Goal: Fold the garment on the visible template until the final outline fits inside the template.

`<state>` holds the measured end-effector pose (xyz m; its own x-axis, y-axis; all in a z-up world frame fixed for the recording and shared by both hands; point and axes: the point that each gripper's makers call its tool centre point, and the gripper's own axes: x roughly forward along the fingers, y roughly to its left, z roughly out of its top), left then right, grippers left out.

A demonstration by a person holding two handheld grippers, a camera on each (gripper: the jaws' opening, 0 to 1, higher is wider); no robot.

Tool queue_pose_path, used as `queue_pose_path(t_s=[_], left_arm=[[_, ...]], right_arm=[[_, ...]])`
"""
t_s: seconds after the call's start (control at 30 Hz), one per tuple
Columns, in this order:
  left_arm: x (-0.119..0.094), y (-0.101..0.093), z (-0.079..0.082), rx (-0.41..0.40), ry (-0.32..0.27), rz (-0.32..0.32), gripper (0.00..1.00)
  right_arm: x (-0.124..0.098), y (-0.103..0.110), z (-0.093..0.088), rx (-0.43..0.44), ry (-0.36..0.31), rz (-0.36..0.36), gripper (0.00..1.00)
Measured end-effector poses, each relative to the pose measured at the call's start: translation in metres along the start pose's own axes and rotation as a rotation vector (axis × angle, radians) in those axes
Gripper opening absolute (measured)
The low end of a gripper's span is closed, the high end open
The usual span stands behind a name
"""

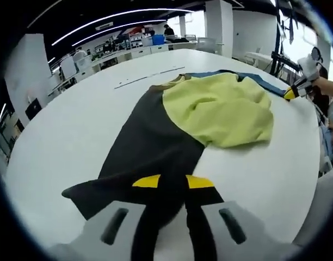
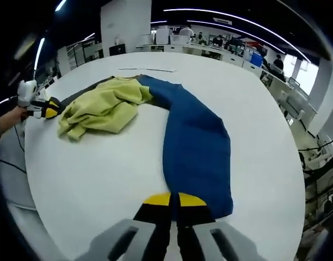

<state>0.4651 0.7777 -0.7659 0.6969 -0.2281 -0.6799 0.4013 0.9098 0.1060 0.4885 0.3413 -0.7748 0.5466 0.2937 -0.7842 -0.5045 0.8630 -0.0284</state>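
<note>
A: What is the left hand-held gripper (image 1: 173, 182) doing?

B: Its yellow-tipped jaws are sitting together, clamped on the near end of the black panel (image 1: 150, 147) of the garment. That dark cloth is running straight ahead of it across the white table (image 1: 63, 136).

A: And the right hand-held gripper (image 2: 174, 200)?

B: Its jaws are pressed together too, pinching the near edge of the blue panel (image 2: 196, 141). The blue cloth is stretching away in front of it and bending to its left at the far end.

A: Where is the rest of the garment lying?

B: The yellow-green part (image 2: 104, 106) is lying bunched and wrinkled at the far end of both panels, ahead and to the left of the right hand-held gripper. In the left gripper view the same bundle (image 1: 221, 109) is lying ahead and to the right, on top of the black cloth.

A: Is anything marking the table?

B: Thin dark lines (image 1: 147, 78) are showing on the table beyond the garment. I cannot tell whether they are forming a full outline.

A: And the room?

B: Desks and long ceiling lights (image 2: 232, 26) are showing beyond the table.
</note>
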Motion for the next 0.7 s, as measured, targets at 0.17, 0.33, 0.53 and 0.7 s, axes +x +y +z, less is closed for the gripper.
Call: queue_pose_path(t_s=[0.17,0.33,0.53,0.7], left_arm=[[0.002,-0.001,-0.001,-0.013,0.009,-0.003,0.11],[0.003,-0.001,0.001,-0.007,0.009,-0.006,0.11],[0.001,-0.013,0.003,-0.074,0.007,-0.073,0.2],[0.006,-0.011,0.001,-0.079,0.023,-0.053,0.15]], right_arm=[[-0.001,0.001,0.0,-0.001,0.019,0.011,0.0],[-0.012,0.006,0.015,-0.034,0.01,0.036,0.0],[-0.031,0.013,0.038,-0.021,-0.032,0.054,0.0],[-0.044,0.015,0.056,-0.029,-0.071,0.058,0.0]])
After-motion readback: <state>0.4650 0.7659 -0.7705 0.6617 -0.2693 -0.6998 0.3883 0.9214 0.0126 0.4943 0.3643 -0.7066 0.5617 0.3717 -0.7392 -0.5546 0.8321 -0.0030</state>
